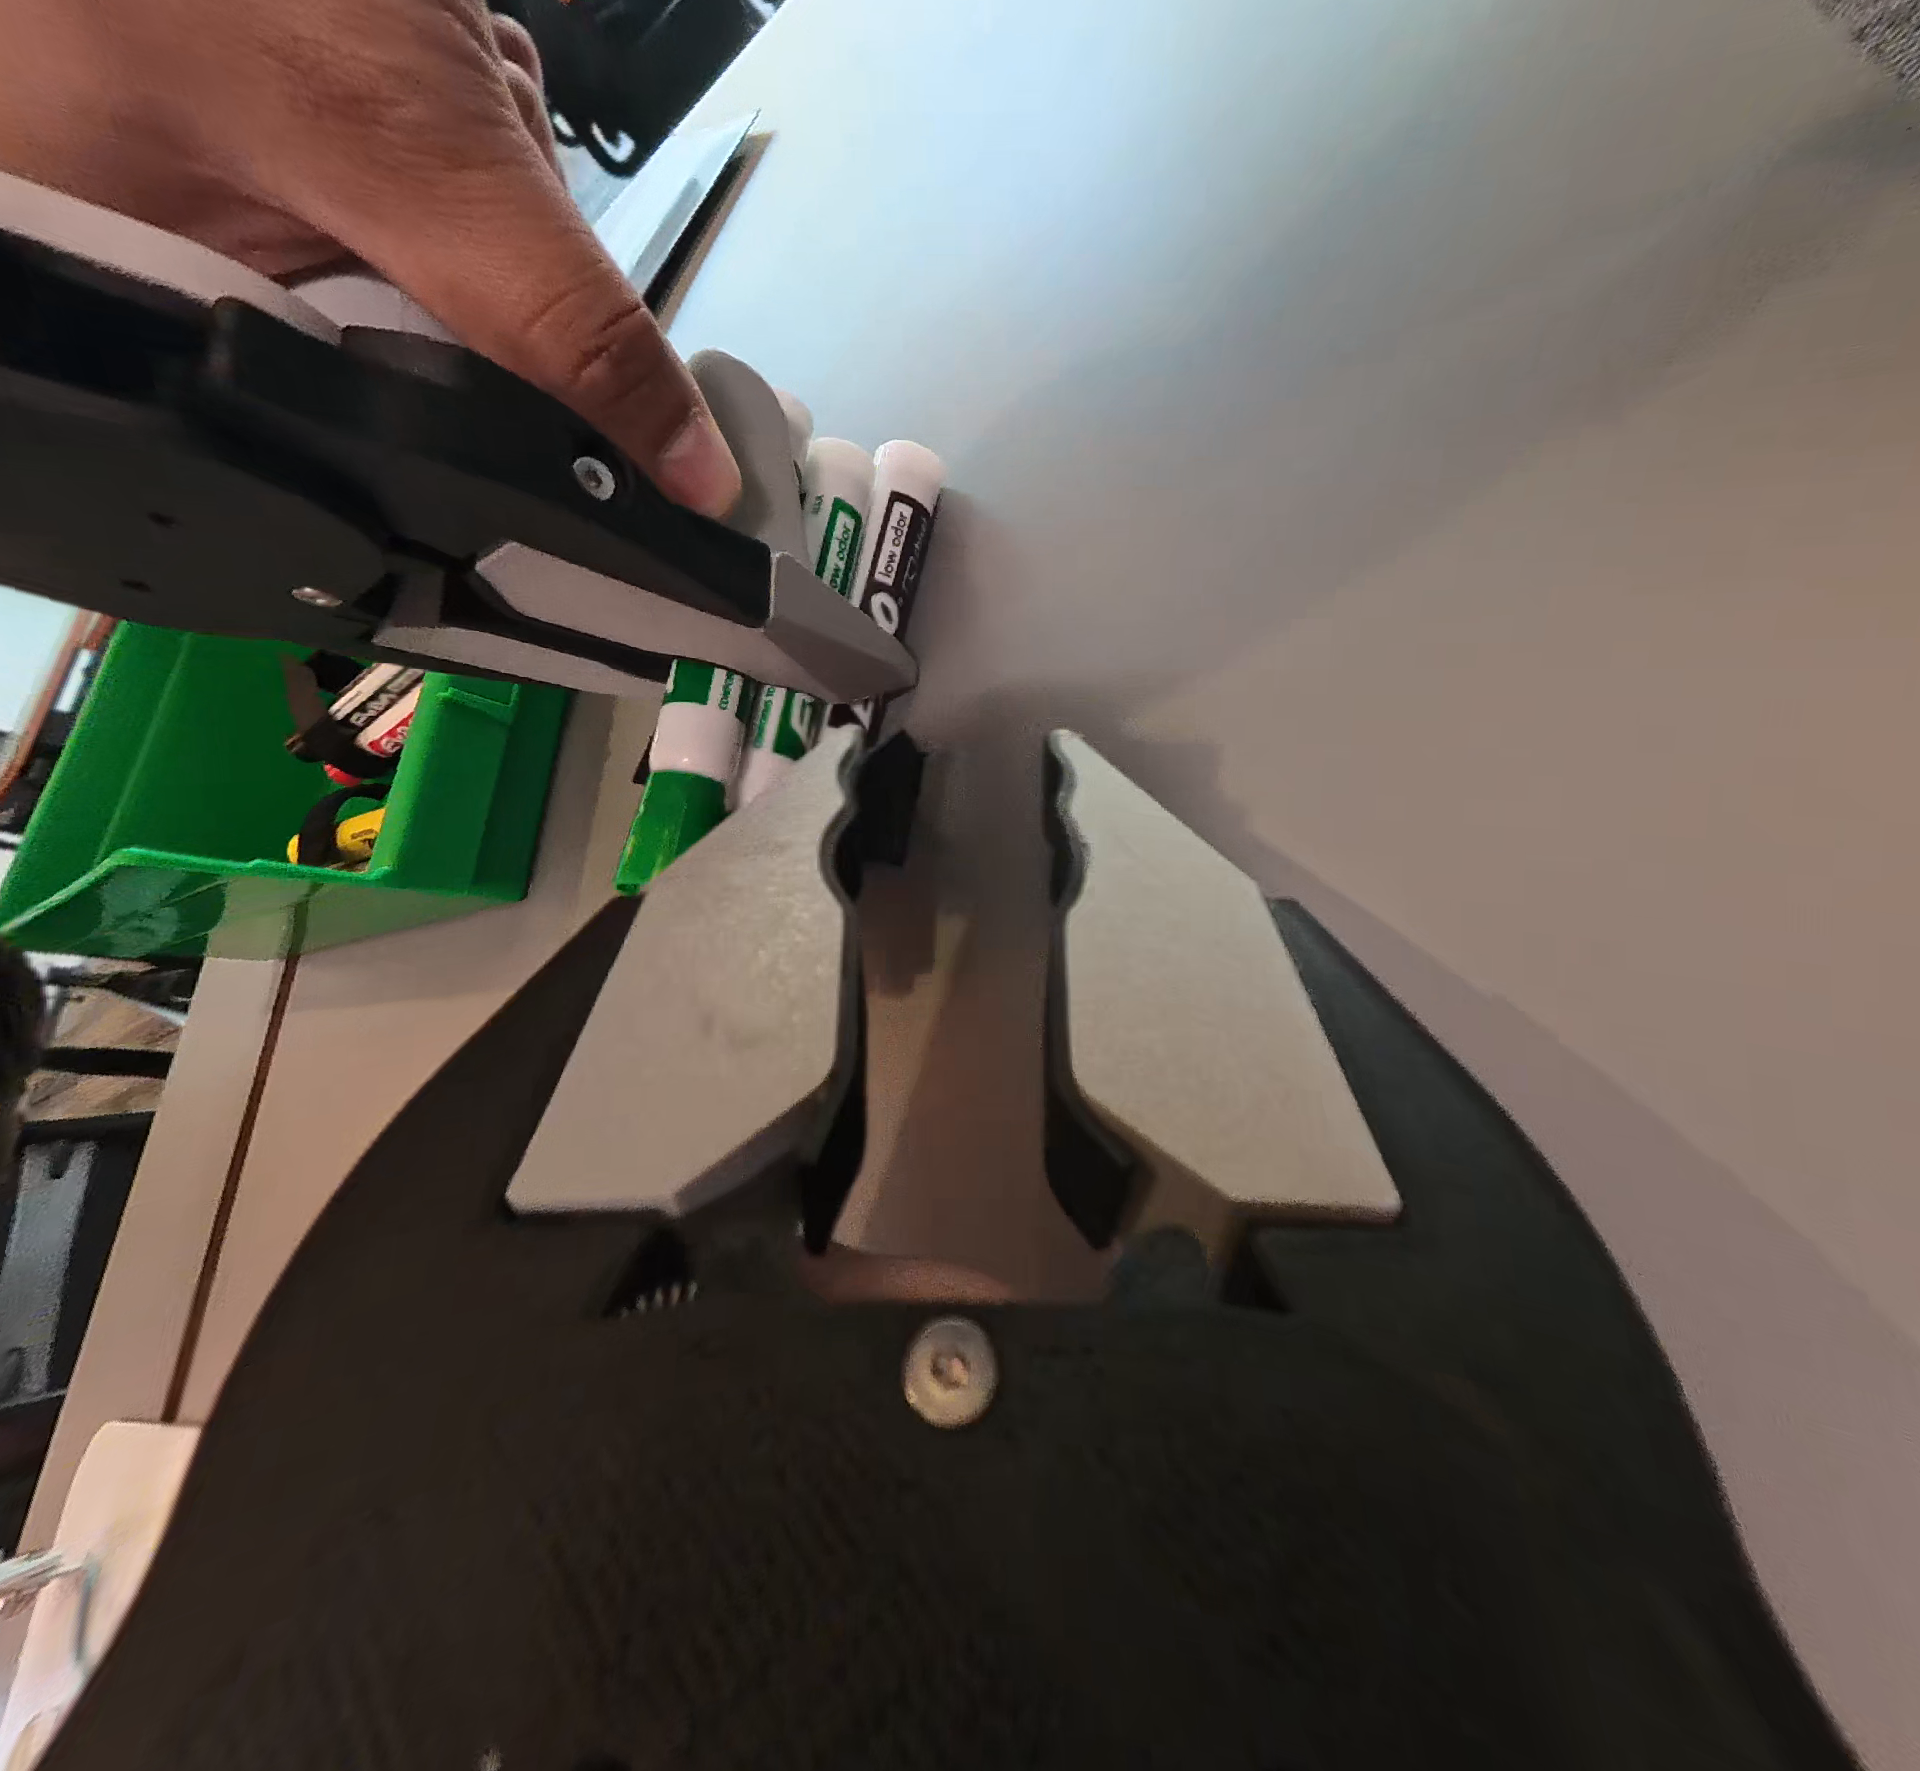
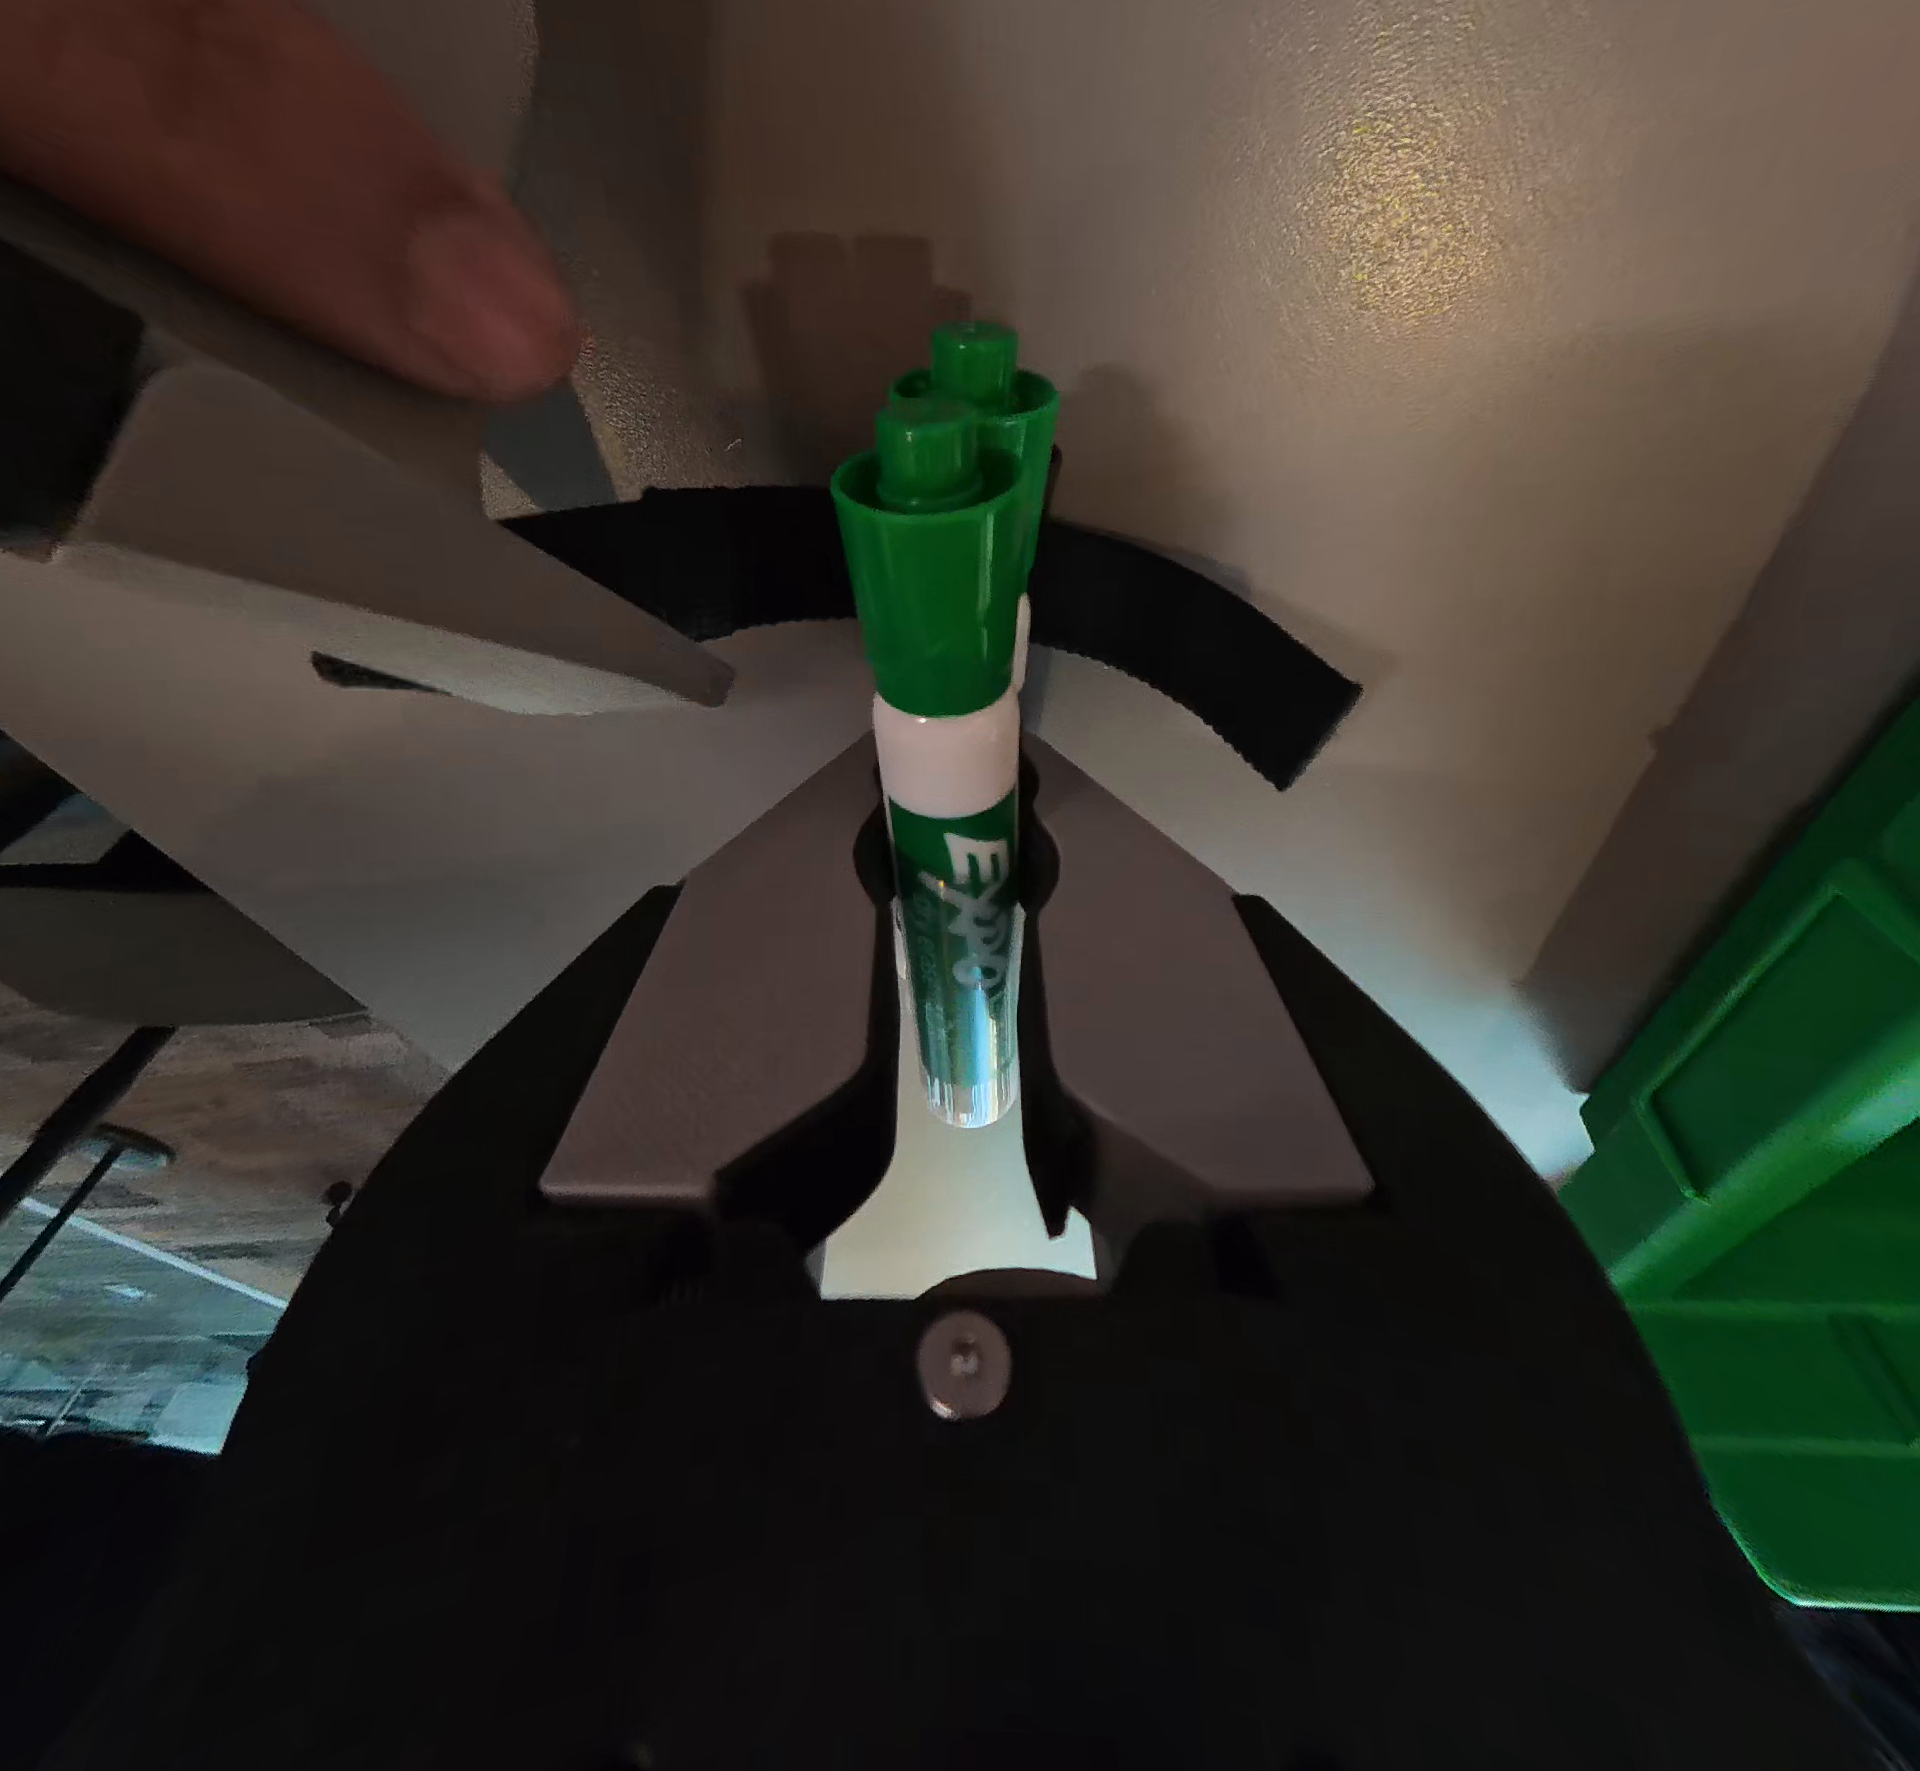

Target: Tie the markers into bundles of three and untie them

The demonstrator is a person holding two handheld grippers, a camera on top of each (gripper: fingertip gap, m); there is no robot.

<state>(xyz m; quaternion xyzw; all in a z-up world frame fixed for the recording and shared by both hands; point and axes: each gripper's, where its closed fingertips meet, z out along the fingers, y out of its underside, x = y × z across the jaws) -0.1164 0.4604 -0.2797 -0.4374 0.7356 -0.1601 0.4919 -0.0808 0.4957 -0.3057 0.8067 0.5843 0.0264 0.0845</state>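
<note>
The right claw (image 2: pixel 961 874) pinches a green marker (image 2: pixel 940 776) by its body, and two more markers lie under it on the bench (image 1: pixel 1351 371). The left claw (image 1: pixel 951 812) stands open and holds nothing; the black strap (image 2: pixel 1195 641) lies across, just beyond its tips. It should probably take the strap end low and pull it snug over the markers.

Left wrist view bright and cool toward the top of the smooth white tabletop (image 1: pixel 1299 215), fading to warm grey lower down. Soft shadow pooled beyond the grey fingertips (image 1: pixel 1070 786). Strong wide-angle bending at the edges; background blurred. Right wrist view much dimmer, brownish, with one warm yellow patch of glare (image 2: pixel 1392 194) and a faint shadow behind the green marker caps (image 2: pixel 935 516).
</note>
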